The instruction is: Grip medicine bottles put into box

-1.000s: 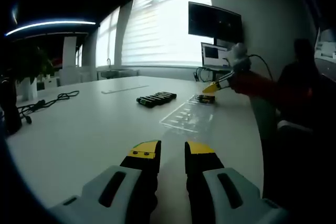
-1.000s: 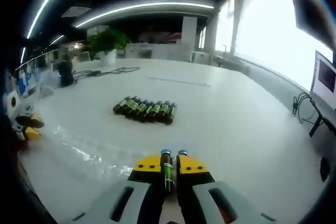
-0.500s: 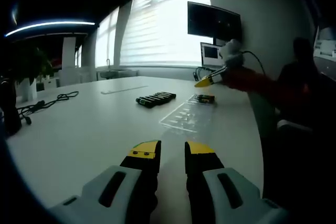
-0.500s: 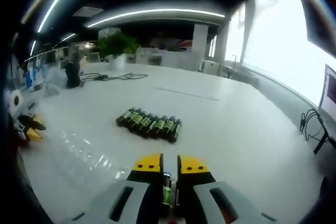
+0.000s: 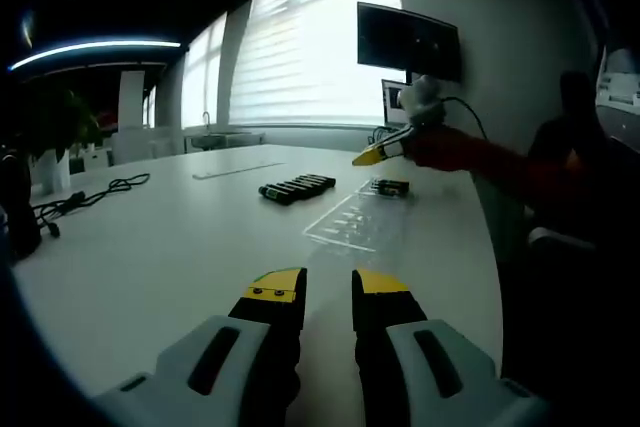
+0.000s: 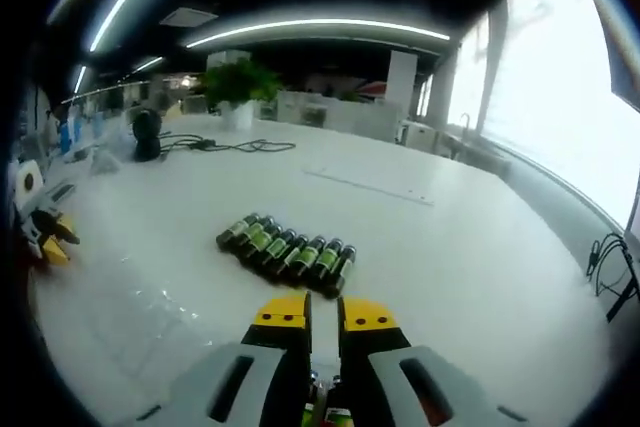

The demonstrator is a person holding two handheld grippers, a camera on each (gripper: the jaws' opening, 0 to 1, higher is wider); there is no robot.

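A black cable (image 5: 85, 197) lies on the white table (image 5: 170, 247), a dark wall monitor (image 5: 410, 42) hangs beside bright window blinds (image 5: 300, 47).

We see a white table (image 5: 180, 237) | on it: row of bottles (image 6: 288, 253), clear box (image 5: 355, 222), black cable (image 5: 85, 197), potted plant (image 6: 240, 92).

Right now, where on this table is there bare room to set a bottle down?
The white table is bare right of the row of bottles, and between that row and the cable. It is crowded left of the right gripper, where the clear box lies.
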